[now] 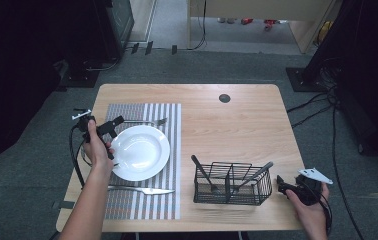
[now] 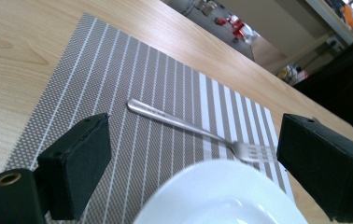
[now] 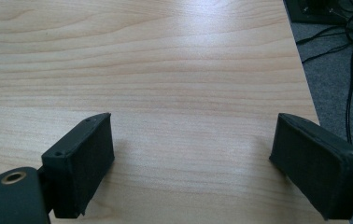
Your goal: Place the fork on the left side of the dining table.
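Note:
A white plate (image 1: 139, 151) lies on a grey striped placemat (image 1: 167, 112). Beyond the plate lies a silver fork (image 1: 147, 121), and a knife (image 1: 142, 190) lies on its near side. My left gripper (image 1: 114, 135) hovers open at the plate's left rim, holding nothing. In the left gripper view the fork (image 2: 188, 128) lies across the mat (image 2: 95, 79) between the spread jaws, with the plate (image 2: 221, 196) just below them. My right gripper (image 1: 283, 185) is open and empty near the table's front right corner. The right gripper (image 3: 191, 126) has bare wood between its jaws.
A black wire basket (image 1: 232, 182) stands at the front right, left of my right gripper, with black-handled utensils (image 1: 202, 170) leaning in it. A dark round grommet (image 1: 224, 98) sits near the table's far edge. Cables trail on the floor to the right.

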`<act>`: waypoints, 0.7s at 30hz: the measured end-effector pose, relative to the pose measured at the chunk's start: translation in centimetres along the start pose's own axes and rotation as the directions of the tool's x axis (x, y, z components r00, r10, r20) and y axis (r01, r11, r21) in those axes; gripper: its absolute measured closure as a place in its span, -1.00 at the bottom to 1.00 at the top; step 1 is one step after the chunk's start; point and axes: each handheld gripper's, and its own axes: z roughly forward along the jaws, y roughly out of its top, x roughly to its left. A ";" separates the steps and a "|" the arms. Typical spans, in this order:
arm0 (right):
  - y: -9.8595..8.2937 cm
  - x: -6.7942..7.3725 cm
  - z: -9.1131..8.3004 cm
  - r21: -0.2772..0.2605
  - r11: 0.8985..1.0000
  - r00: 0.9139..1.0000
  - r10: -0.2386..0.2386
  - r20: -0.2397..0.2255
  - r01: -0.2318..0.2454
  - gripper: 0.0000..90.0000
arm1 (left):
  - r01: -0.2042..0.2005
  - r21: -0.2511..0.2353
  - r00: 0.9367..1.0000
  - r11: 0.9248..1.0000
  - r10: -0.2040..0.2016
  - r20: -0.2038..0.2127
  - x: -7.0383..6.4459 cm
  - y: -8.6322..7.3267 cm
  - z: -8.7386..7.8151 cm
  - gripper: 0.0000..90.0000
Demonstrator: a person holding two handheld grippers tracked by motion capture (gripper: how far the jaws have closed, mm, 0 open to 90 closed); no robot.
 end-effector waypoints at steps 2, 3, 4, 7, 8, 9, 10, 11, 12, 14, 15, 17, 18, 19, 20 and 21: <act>0.0 0.0 0.0 0.001 1.000 1.000 0.002 0.002 -0.002 -0.75 | -0.033 0.006 0.999 0.999 0.033 0.005 -0.3 -0.3 -0.5 -0.77; 0.0 0.0 0.0 0.002 1.000 1.000 0.005 0.006 -0.005 -0.77 | -0.049 0.004 0.999 0.999 0.049 0.003 -0.4 -0.4 -0.8 -0.77; 0.0 0.0 0.1 0.006 1.000 1.000 0.010 0.011 -0.010 -0.79 | -0.062 0.002 0.998 0.998 0.062 -0.001 -0.5 -0.5 -1.1 -0.77; 0.1 0.1 0.1 0.009 1.000 1.000 0.015 0.017 -0.015 -0.81 | -0.085 -0.003 0.996 0.996 0.085 0.002 -0.6 -0.8 -1.9 -0.77; 0.1 0.1 0.1 0.010 1.000 1.000 0.014 0.016 -0.015 -0.83 | -0.096 -0.003 0.995 0.995 0.096 0.000 -0.7 -1.0 -2.1 -0.77; 0.1 0.1 0.1 0.013 1.000 1.000 0.011 0.013 -0.011 -0.86 | -0.101 -0.002 0.995 0.995 0.101 0.006 -0.8 -1.1 -2.3 -0.77; 0.1 0.1 0.2 0.015 1.000 1.000 0.009 0.011 -0.009 -0.87 | -0.102 -0.005 0.995 0.995 0.102 0.011 -0.9 -1.2 -2.5 -0.77; 0.1 0.1 0.2 0.016 1.000 1.000 0.007 0.008 -0.007 -0.89 | -0.116 -0.003 0.993 0.993 0.116 0.016 -1.1 -1.4 -2.7 -0.77; 0.1 0.1 0.2 0.016 1.000 1.000 0.007 0.008 -0.007 -0.89 | -0.123 -0.006 0.992 0.992 0.123 0.019 -1.3 -1.5 -3.0 -0.77; 0.1 0.1 0.2 0.018 1.000 1.000 0.006 0.009 -0.006 -0.92 | -0.141 -0.014 0.989 0.990 0.142 0.035 -1.7 -1.8 -3.6 -0.77; 0.1 0.1 0.2 0.021 1.000 1.000 0.008 0.010 -0.008 -0.93 | -0.146 -0.011 0.988 0.989 0.147 0.040 -1.9 -1.9 -3.9 -0.77; 0.1 0.2 0.2 0.023 1.000 1.000 0.010 0.012 -0.010 -0.94 | -0.164 -0.005 0.985 0.986 0.164 0.050 -2.5 -2.1 -4.6 -0.77; 0.1 0.2 0.2 0.022 1.000 1.000 0.009 0.012 -0.009 -0.94 | -0.176 -0.015 0.983 0.984 0.176 0.052 -2.7 -2.2 -4.9 -0.77; 0.1 0.2 0.2 0.023 1.000 1.000 0.009 0.012 -0.009 -0.94 | -0.196 -0.022 0.979 0.980 0.197 0.051 -3.0 -2.3 -5.3 -0.77; 0.1 0.2 0.2 0.023 1.000 1.000 0.009 0.012 -0.009 -0.94 | -0.214 -0.030 0.975 0.976 0.215 0.048 -3.3 -2.5 -5.7 -0.77; 0.1 0.2 0.2 0.023 1.000 1.000 0.009 0.013 -0.009 -0.94 | -0.228 -0.040 0.972 0.973 0.230 0.051 -3.6 -2.6 -6.1 -0.77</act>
